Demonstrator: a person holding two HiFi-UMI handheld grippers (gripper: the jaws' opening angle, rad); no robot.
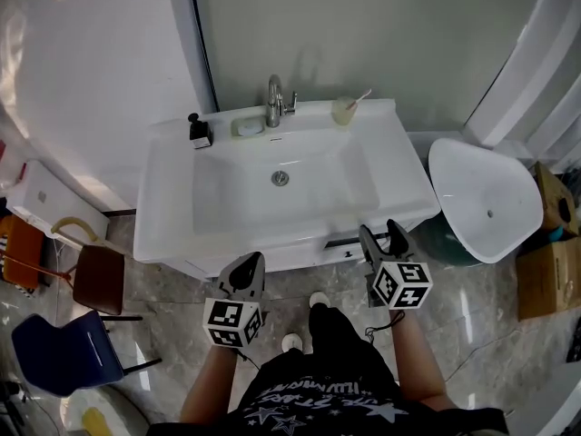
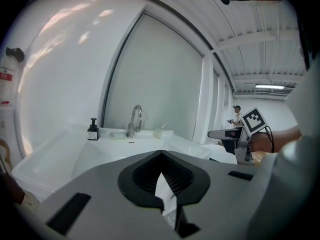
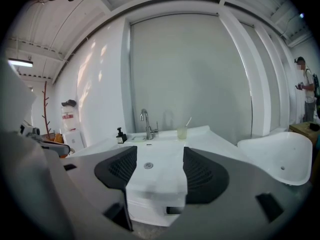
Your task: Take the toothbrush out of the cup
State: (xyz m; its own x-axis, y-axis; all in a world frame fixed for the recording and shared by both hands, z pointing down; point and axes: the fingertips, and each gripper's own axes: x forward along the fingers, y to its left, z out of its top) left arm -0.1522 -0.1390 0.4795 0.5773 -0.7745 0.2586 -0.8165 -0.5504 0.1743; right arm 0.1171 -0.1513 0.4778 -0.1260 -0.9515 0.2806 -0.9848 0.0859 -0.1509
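Closest to me, my left gripper (image 1: 251,262) has its jaws pressed together on nothing, and my right gripper (image 1: 379,228) stands wide apart and empty; both hang at the front edge of the white sink (image 1: 172,230). Beyond the basin, on the back ledge, the faucet (image 1: 274,101) stands, and just right of it the cup (image 1: 342,111) with the toothbrush (image 1: 360,97) leaning out to the right, well apart from both grippers.

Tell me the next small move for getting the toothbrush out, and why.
Probably reach the right gripper forward over the sink toward the cup. Its fingers are open and empty, it is on the cup's side, and the toothbrush stands far off at the back rim.
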